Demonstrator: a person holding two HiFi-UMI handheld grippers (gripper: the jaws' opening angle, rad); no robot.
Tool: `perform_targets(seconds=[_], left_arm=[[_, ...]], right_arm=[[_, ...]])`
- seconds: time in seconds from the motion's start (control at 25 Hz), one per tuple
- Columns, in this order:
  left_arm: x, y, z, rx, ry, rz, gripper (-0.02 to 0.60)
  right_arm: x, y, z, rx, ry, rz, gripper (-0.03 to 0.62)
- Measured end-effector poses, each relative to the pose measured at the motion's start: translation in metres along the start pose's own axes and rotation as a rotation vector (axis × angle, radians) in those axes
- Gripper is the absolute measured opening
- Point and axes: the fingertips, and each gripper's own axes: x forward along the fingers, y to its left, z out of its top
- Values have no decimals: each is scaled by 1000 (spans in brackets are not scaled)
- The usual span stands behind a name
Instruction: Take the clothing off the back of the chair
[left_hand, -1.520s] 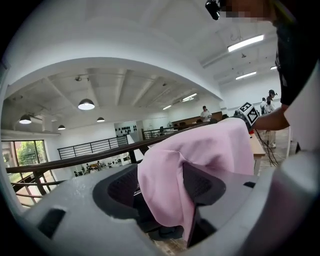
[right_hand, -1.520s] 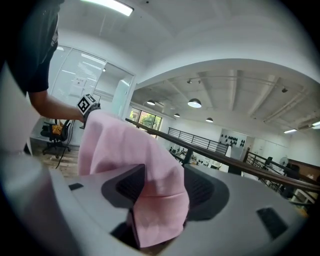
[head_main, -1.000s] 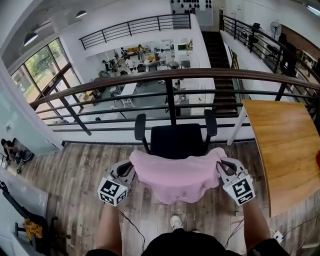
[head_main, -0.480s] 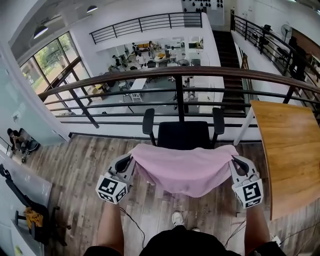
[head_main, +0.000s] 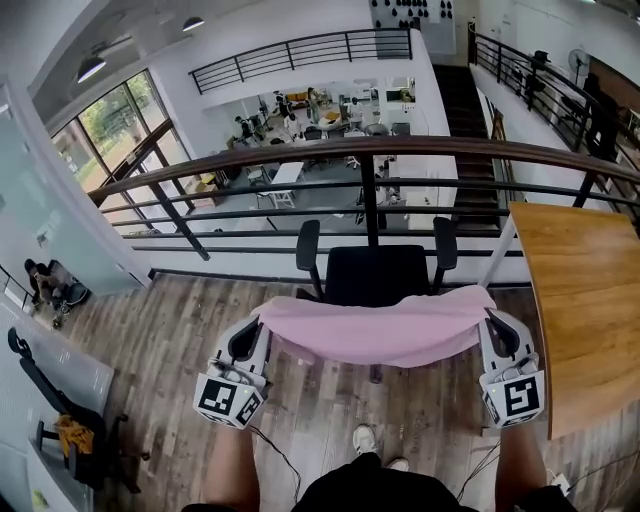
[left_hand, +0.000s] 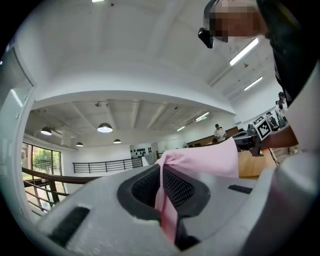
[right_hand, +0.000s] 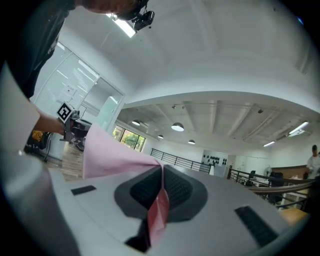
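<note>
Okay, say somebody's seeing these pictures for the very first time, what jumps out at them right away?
The pink garment stands out first, stretched taut across the middle of the head view, with the left gripper and the right gripper each clamped shut on one end. Just beyond it stands a black office chair against the railing, and a wooden table sits at the right.

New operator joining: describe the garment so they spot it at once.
Before the curved railing stands a black office chair. Just nearer the camera, a cloth hangs stretched between the left tongs and right tongs. It is the only pink thing there.
</note>
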Motion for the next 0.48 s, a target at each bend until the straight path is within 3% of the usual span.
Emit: perform_targets(seconds=[0.28, 0.48], left_arm=[[-28, -13, 47, -11, -103, 34, 26], [-51, -29, 72, -25, -130, 52, 26]], right_arm=[[-31, 6, 50, 30, -96, -20, 15], [-57, 21, 75, 20, -148, -10, 15]])
